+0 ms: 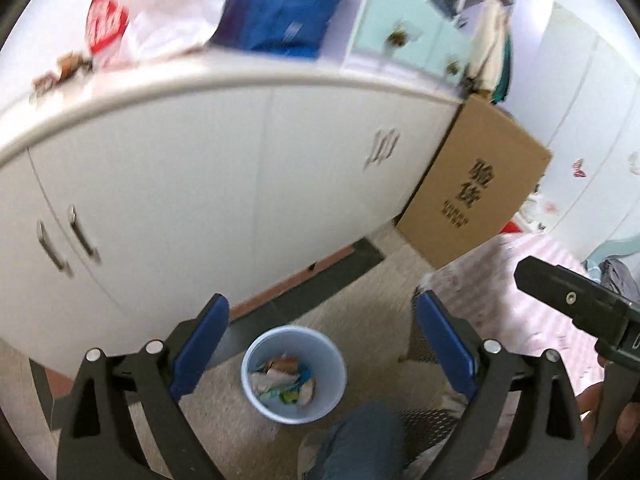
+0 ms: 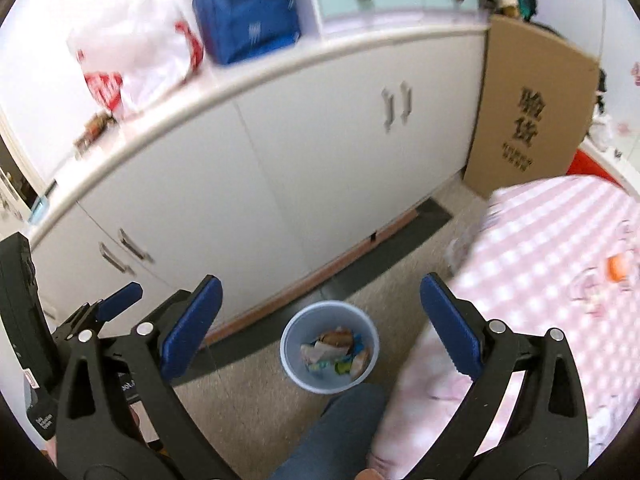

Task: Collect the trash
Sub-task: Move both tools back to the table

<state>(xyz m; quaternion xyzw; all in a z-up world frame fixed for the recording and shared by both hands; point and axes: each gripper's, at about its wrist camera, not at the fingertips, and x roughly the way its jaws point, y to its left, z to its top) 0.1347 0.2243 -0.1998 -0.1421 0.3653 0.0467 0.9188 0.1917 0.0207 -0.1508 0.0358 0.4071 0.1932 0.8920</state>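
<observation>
Two grippers: the left gripper (image 1: 322, 334) and the right gripper (image 2: 320, 314) are both held high above the floor, and nothing is carried between the fingers of either.
Jaws: on both grippers the blue pads are seen spread wide apart, so both are open and empty.
One bin: a small pale blue bin (image 1: 293, 374) is standing upright on the beige carpet, just in front of the white cabinet (image 1: 224, 184); it is seen also from the right wrist (image 2: 329, 347).
Trash inside: several crumpled wrappers (image 2: 336, 350) are lying at the bottom; an exact count cannot be given, because the pieces overlap.
Trash outside: some small brownish scraps (image 1: 60, 74) are seen on the cabinet top near its edge; the blur does not allow them to be counted or identified with certainty.
Two bags: one white and red plastic bag (image 2: 132, 48) and one blue bag (image 2: 248, 20) are resting on the cabinet top.
One box: a cardboard box (image 2: 532, 116) is leaned beside the cabinet.
Risk, bin: the bin looks light, so it could be tipped over if its rim is touched by a finger or by the knee (image 2: 344, 428) just beside it.
Risk, scraps: they could be pushed off the edge if approached from behind.
Risk, blur: both views are smeared, so a reach could be misjudged.
</observation>
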